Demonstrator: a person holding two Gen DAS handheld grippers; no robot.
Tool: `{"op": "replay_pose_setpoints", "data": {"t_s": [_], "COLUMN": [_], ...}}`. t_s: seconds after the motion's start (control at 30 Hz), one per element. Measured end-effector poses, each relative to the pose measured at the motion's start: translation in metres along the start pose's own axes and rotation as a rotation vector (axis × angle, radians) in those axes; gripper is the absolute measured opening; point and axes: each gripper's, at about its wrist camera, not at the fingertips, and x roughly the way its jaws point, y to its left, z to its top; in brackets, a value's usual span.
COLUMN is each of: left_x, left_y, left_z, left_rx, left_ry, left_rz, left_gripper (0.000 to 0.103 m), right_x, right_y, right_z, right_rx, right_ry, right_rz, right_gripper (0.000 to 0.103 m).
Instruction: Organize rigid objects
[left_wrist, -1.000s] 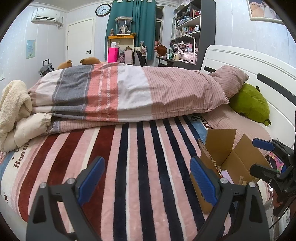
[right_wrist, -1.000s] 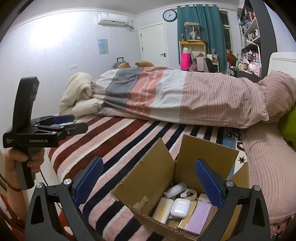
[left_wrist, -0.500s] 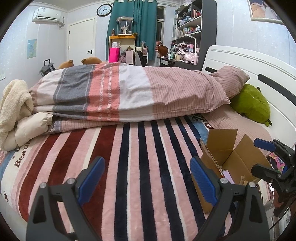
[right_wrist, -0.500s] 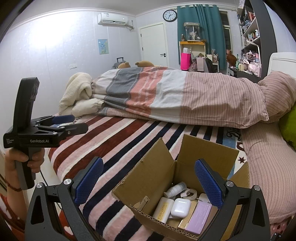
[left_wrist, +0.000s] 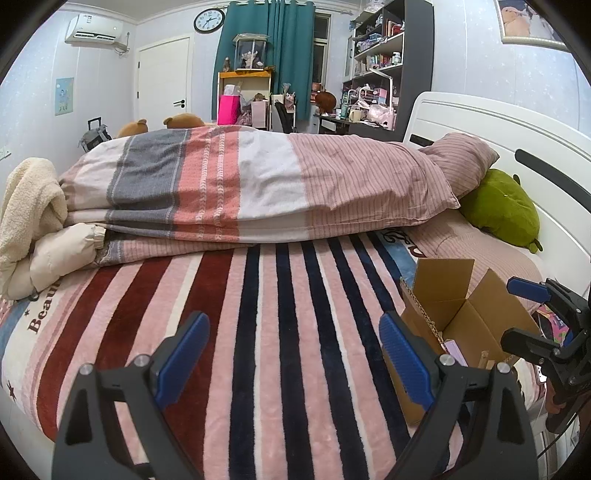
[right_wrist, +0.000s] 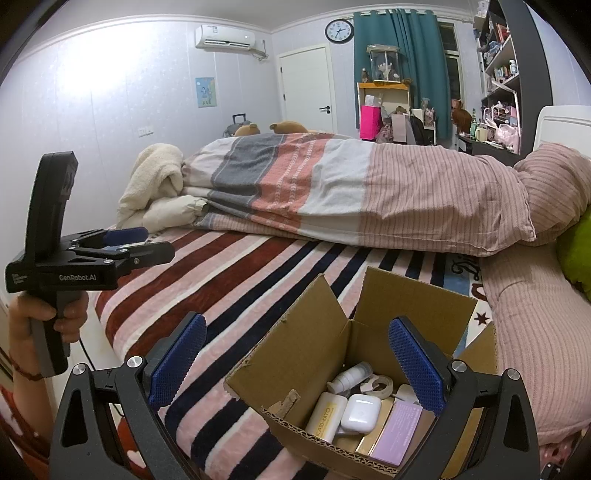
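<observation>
Right wrist view: box packed, both claws empty over striped bed

Right wrist view: an open cardboard box (right_wrist: 354, 354) is seen on the striped blanket (right_wrist: 236, 280), near the bed's right edge; inside it lie a white earbud case (right_wrist: 360, 412), a cream tube (right_wrist: 327, 417) lettered in yellow (the word cannot be made out with certainty), a small white bottle (right_wrist: 349, 376), a tape roll (right_wrist: 380, 384), a lilac packet (right_wrist: 397, 437) and a gold-edged item beside it. The right gripper (right_wrist: 295, 369) is held above the box's near rim, jaws spread wide, nothing gripped; the left gripper (right_wrist: 144, 243) is seen at the left, gripped by a hand (right_wrist: 48, 314), its body marked "GenRobot.AI"; its jaws are also parted and empty, as shown plainly by the left wrist view, where the left gripper (left_wrist: 295, 354) is spread over bare blanket with the box (left_wrist: 458, 321) to its right.

No loose rigid objects are seen on the blanket; the gathering is judged either largely done, with all visible items boxed and the flaps left open, or about to start by unpacking; which cannot be told. Lettering printed on the blanket's left edge is partly read as "Beau"; a wall clock (right_wrist: 339, 31) and a folded duvet (right_wrist: 332, 184) are seen behind.
</observation>
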Motion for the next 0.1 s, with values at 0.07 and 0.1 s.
{"op": "replay_pose_setpoints", "data": {"t_s": [0.07,0.1], "left_x": [0.0000,0.0000], "left_y": [-0.0025,-0.0024], "left_z": [0.0009,0.0010], "left_rx": [0.002,0.003], "left_ry": [-0.002,-0.001], "left_rz": [0.001,0.002], "left_gripper": [0.092,0.092], "right_x": [0.0001,0.0000], "right_y": [-0.0004,-0.0005], "right_z": [-0.0008,-0.0024], "right_rx": [0.002,0.005], "right_ry": [-0.001,-0.002], "right_rz": [0.000,0.001], "right_gripper": [0.099,0.099]}}
